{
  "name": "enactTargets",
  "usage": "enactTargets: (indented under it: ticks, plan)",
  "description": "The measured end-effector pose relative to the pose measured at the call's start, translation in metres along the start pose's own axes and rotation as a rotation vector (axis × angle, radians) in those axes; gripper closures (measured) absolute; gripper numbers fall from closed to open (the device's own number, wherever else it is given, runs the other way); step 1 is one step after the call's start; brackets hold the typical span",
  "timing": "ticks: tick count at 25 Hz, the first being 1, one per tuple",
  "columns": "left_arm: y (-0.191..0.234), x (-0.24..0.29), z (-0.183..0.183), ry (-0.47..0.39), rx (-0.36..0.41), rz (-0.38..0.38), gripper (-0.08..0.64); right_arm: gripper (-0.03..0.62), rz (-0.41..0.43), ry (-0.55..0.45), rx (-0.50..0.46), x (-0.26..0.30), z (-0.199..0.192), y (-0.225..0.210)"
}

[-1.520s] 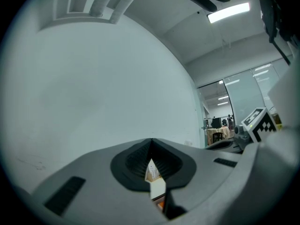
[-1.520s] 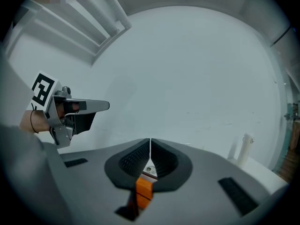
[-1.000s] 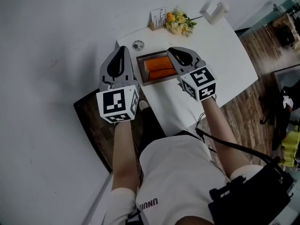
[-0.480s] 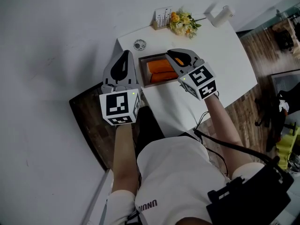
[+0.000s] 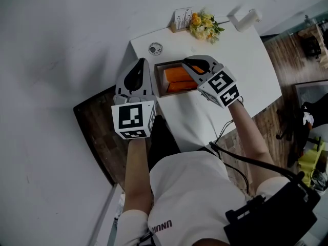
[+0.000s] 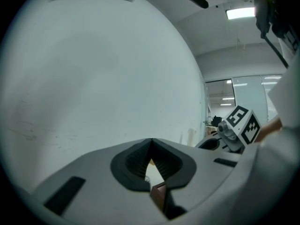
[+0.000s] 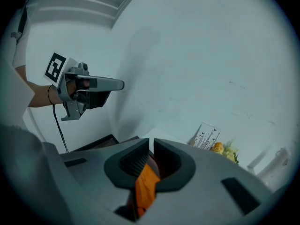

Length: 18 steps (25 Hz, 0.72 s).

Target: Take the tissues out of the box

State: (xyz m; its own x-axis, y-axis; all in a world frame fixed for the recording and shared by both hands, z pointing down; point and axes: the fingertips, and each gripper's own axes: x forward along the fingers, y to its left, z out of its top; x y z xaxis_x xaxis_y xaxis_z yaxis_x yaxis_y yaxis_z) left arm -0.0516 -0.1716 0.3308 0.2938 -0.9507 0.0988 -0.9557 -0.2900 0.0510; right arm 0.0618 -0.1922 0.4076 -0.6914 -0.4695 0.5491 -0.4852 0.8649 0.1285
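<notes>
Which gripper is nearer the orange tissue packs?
Right. The right gripper hangs over the orange tissue packs, jaws opening, orange showing between them; the left gripper is beside the box's left edge.

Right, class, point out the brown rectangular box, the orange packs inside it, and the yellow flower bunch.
Brown rectangular box (image 5: 158, 79): head view, its left wall.
Orange packs (image 5: 177, 75): head view, upper pack's top.
Yellow flower bunch (image 5: 204, 24): head view, the blooms.

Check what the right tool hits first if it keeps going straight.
Probably the orange tissue pack in the wooden box; it shows right behind the right tool's opening jaws, nothing between them. Depth unclear.
</notes>
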Motion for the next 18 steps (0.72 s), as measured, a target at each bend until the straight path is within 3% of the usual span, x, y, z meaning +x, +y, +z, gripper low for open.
enactTargets:
  ticks: [18]
  plan:
    - [0.002,0.006,-0.024,0.029,-0.069,-0.014,0.546,0.417,0.226,0.179,-0.149,0.019,-0.025,0.027]
